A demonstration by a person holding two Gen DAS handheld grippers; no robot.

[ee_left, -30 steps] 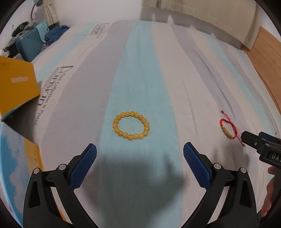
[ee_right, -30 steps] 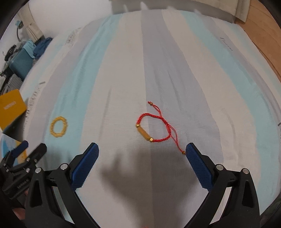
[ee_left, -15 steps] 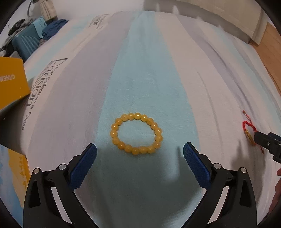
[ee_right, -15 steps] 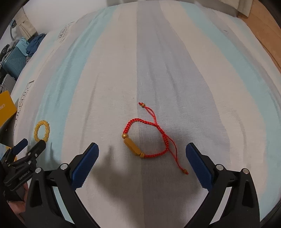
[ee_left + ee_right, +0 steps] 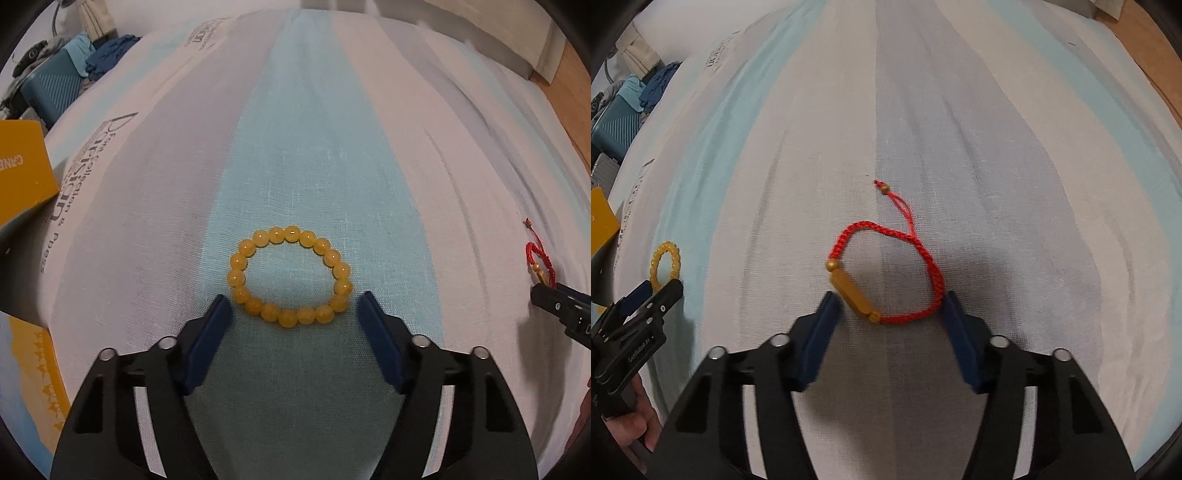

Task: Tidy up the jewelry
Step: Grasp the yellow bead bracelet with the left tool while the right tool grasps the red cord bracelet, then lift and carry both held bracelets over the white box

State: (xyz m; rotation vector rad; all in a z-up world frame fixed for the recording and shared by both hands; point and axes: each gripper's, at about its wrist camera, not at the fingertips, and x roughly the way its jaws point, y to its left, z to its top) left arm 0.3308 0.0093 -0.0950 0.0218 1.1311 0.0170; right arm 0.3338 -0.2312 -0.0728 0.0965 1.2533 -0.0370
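Note:
A yellow bead bracelet [image 5: 290,276] lies flat on the light blue stripe of the striped sheet. My left gripper [image 5: 294,308] is open, its blue pads either side of the bracelet's near edge, close to it. A red cord bracelet with a gold bar [image 5: 886,275] lies on the grey and white stripes. My right gripper [image 5: 890,306] is open, its pads flanking the cord bracelet's near part, the right pad touching or almost touching the cord. The bead bracelet also shows in the right wrist view [image 5: 666,260], and the cord bracelet in the left wrist view [image 5: 539,260].
A yellow box [image 5: 22,173] sits at the left edge of the sheet, with a printed yellow and blue sheet [image 5: 37,365] below it. A teal suitcase [image 5: 51,96] and clothes stand beyond the bed at far left. Wooden floor [image 5: 1145,55] lies to the right.
Both grippers have moved forward and down onto their bracelets. Both jaws have narrowed from wide open to just wider than each bracelet.

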